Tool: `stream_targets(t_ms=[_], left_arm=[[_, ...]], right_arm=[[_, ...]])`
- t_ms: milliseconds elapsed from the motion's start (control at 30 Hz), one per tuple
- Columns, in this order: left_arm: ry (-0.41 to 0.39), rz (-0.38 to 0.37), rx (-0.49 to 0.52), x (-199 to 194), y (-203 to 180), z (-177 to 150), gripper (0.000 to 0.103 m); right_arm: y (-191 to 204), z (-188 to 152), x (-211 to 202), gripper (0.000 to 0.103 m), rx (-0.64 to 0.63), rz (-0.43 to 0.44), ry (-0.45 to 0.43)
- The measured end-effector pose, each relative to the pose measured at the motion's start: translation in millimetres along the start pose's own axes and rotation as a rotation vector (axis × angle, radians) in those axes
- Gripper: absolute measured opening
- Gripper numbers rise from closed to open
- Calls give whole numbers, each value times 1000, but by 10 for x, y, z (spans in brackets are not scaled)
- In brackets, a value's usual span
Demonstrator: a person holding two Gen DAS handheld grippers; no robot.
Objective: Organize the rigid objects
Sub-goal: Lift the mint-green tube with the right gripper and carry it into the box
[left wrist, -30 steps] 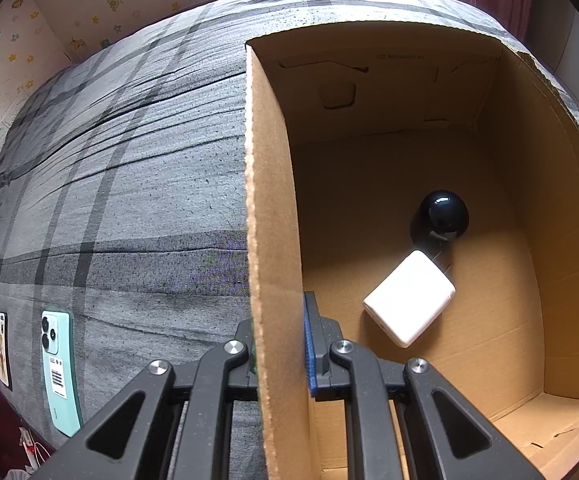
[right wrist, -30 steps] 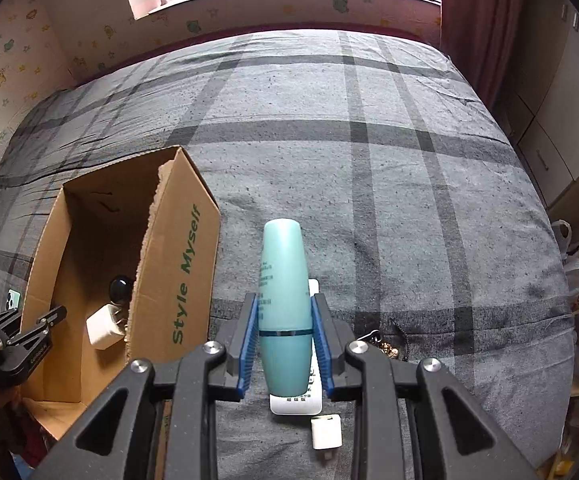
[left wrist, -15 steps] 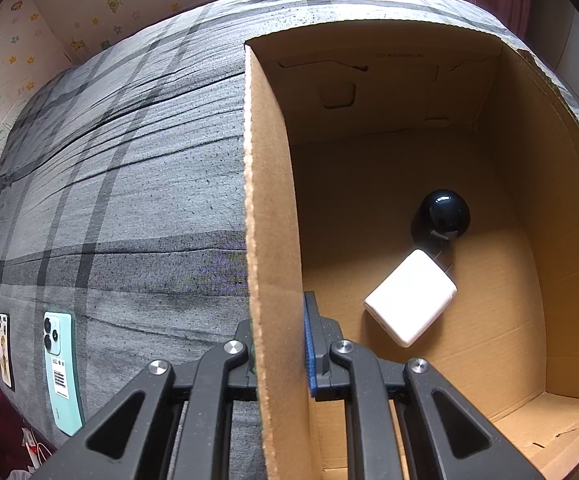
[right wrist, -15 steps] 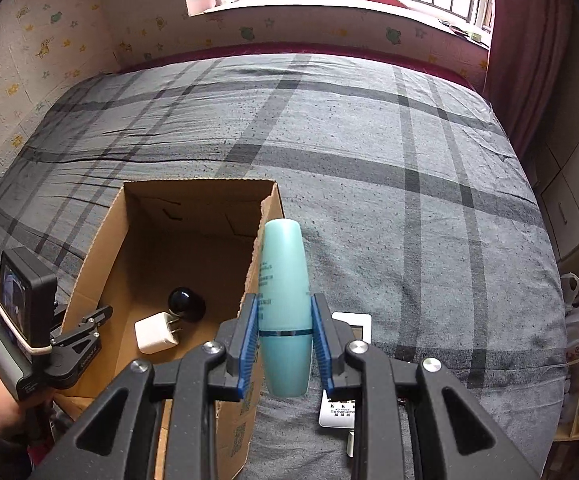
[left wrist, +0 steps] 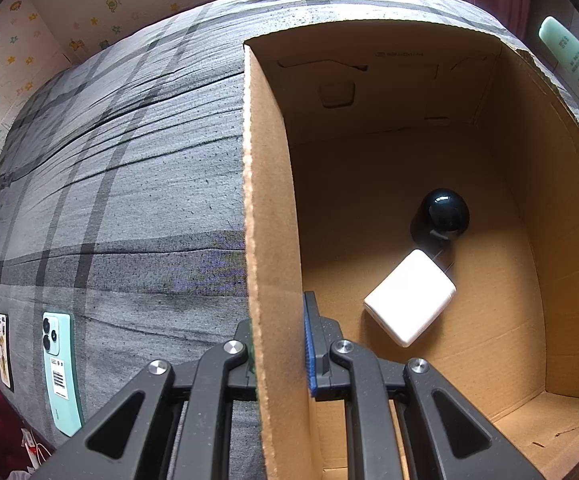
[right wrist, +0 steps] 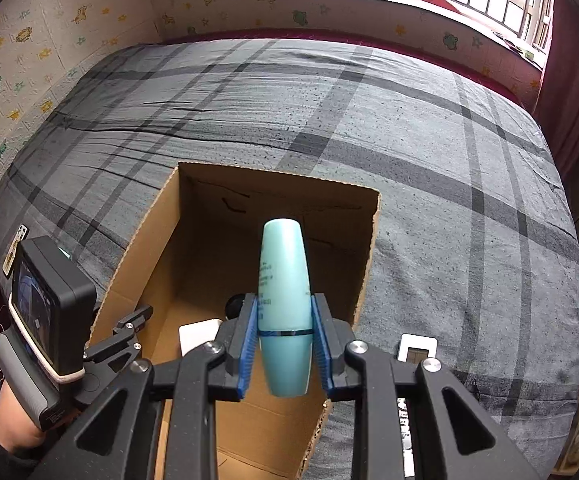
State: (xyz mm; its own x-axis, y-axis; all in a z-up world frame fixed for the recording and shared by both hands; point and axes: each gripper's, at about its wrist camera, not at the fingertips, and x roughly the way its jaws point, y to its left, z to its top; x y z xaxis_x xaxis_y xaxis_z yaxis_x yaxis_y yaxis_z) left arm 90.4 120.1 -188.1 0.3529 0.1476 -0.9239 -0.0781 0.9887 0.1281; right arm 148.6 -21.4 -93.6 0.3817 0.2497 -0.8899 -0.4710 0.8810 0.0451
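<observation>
An open cardboard box point(left wrist: 269, 200) stands on the grey plaid bed; it also shows in the right wrist view point(right wrist: 157, 220). My left gripper point(left wrist: 279, 344) is shut on the box's left wall. Inside lie a white charger point(left wrist: 409, 296) and a black round object point(left wrist: 445, 212). My right gripper point(right wrist: 285, 338) is shut on a teal bottle point(right wrist: 283, 280) and holds it above the box opening. The bottle also shows at the top right of the left wrist view point(left wrist: 569, 56).
A mint-green phone point(left wrist: 59, 368) and a small card point(left wrist: 3, 350) lie on the bed left of the box. A white device point(right wrist: 417, 350) lies on the bed right of the box. The left gripper's body and camera point(right wrist: 49, 312) stand beside the box.
My right gripper has carried the teal bottle leftward from over the bed to above the box opening. The left gripper has kept its hold on the box wall.
</observation>
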Motion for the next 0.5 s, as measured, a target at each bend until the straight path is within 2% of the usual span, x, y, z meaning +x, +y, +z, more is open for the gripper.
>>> stream_targets(t_ms=[300,500], left_arm=[[-1,-1,0,-3,-3,-5,14],[-4,0,-2,-1,4,-11,14]], right_arm=[[372,-30,445,27,-50,28,67],[464,-125,744,27,-41,35,127]])
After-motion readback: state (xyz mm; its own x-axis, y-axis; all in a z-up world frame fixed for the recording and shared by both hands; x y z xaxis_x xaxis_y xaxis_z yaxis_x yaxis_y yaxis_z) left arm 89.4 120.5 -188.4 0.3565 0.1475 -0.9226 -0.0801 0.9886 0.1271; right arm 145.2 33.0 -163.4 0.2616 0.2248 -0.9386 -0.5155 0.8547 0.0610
